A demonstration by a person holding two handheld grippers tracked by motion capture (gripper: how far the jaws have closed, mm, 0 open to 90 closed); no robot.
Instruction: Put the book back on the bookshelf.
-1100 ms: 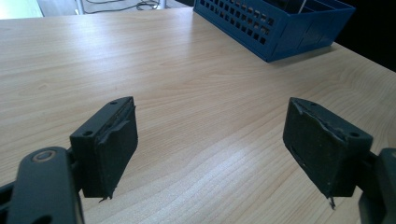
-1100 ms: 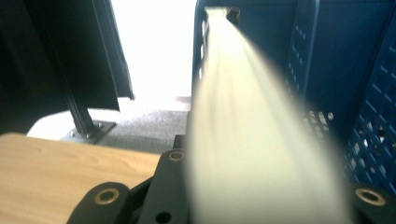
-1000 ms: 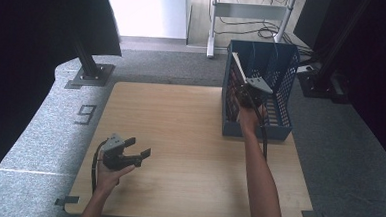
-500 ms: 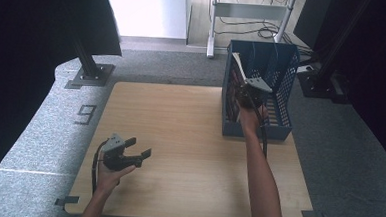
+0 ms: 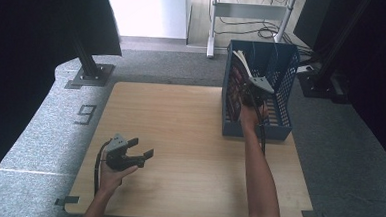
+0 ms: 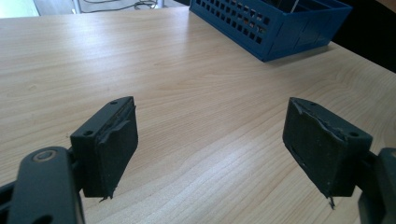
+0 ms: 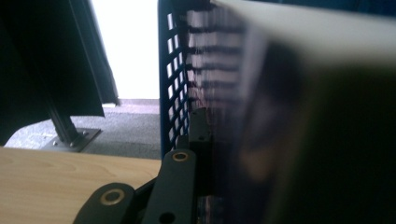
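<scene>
A blue perforated basket [image 5: 286, 96] stands at the table's far right, with a book [image 5: 236, 85] upright against its left wall. My right gripper [image 5: 250, 91] reaches into the basket and is shut on the book. In the right gripper view the book [image 7: 308, 140] is a close blur, one black jaw lies flat against it, and the basket wall [image 7: 175, 79] rises behind. My left gripper [image 5: 143, 147] rests low over the table near the front left, open and holding nothing. In the left gripper view its pads [image 6: 114, 147] stand wide apart over bare wood, the basket [image 6: 261, 28] far ahead.
The wooden table [image 5: 180, 123] stretches between the two hands. On the grey floor behind it stand a black stand base [image 5: 89, 75] at the left and a metal rack with cables [image 5: 251, 11] at the back. Dark curtains hang on both sides.
</scene>
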